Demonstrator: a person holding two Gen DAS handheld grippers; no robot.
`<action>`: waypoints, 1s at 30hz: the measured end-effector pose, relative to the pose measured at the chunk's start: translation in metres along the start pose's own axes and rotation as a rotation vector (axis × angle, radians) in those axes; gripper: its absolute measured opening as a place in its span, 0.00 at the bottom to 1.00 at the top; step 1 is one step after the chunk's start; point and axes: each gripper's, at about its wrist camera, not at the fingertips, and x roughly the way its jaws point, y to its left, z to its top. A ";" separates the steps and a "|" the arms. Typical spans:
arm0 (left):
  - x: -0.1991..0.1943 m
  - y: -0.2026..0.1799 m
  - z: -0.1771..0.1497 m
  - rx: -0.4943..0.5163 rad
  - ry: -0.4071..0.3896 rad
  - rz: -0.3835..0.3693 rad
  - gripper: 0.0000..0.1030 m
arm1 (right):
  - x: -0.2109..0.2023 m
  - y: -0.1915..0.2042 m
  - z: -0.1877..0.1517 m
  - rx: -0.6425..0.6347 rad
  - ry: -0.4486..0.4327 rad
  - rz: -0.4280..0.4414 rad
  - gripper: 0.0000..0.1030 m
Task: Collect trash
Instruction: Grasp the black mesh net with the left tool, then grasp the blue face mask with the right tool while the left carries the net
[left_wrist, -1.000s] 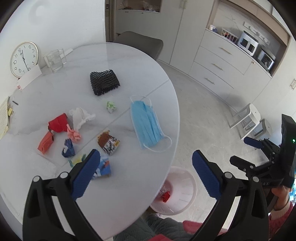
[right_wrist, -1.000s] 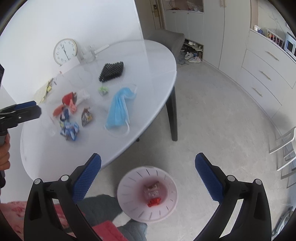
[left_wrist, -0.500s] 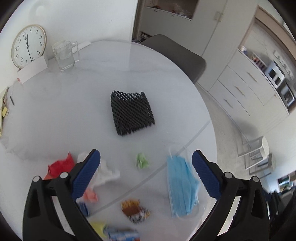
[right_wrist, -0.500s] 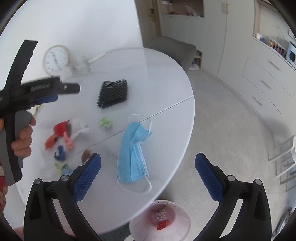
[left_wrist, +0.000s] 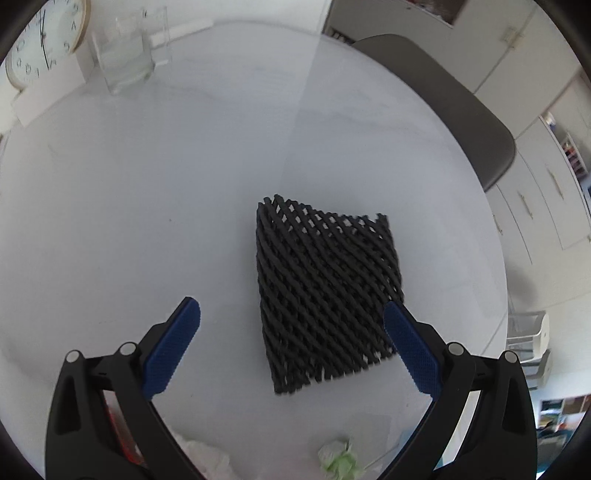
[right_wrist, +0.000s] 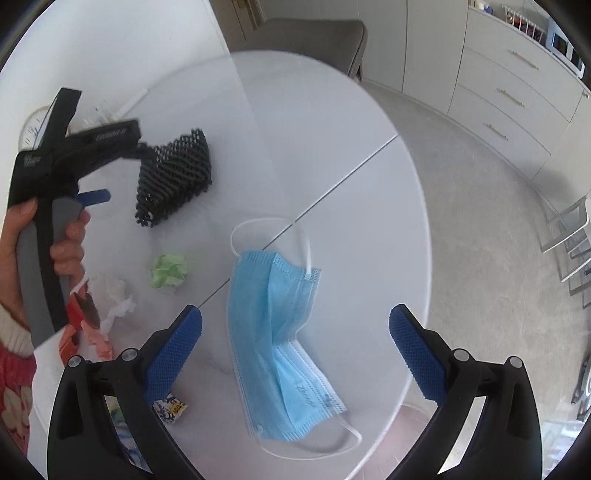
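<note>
Two blue pads frame my left wrist view, spread wide with nothing between them: my left gripper (left_wrist: 291, 325) hangs over the table (left_wrist: 147, 206). The black mesh (left_wrist: 325, 291) lies flat just ahead, its near right corner beside the right pad (left_wrist: 410, 350), apart from the left one. At 11 o'clock a glass (left_wrist: 125, 55) stands near the far rim, with a clock (left_wrist: 40, 40) beyond it against the wall. At 6 o'clock a green wad (left_wrist: 340, 461) sits at the frame's bottom edge, and white tissue (left_wrist: 207, 458) shows at 7 o'clock. A grey chair (left_wrist: 443, 110) stands past the table at 1 o'clock.

From my right wrist view, my right gripper (right_wrist: 295, 339) is likewise spread and empty, above the blue mask (right_wrist: 277, 350), which lies crumpled near the table's edge (right_wrist: 417, 221) with its ear loops out. At 10 o'clock my left hand (right_wrist: 44, 251) holds the left gripper, its tip at the mesh (right_wrist: 173, 177); I cannot tell whether they touch. The green wad (right_wrist: 170, 271) lies at 9 o'clock, tissue (right_wrist: 114, 299) and red wrappers (right_wrist: 79, 314) further left. A printed wrapper (right_wrist: 170, 408) peeks out under my left pad (right_wrist: 173, 358).
</note>
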 end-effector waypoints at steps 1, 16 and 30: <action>0.006 0.000 0.003 -0.005 0.011 0.003 0.92 | 0.002 0.001 -0.001 -0.005 0.007 -0.004 0.98; 0.015 -0.022 0.008 0.089 0.024 -0.002 0.13 | 0.006 -0.008 0.002 -0.008 0.039 -0.018 0.98; -0.075 -0.014 -0.011 0.145 -0.121 -0.136 0.11 | 0.017 -0.004 -0.017 -0.053 0.092 0.011 0.69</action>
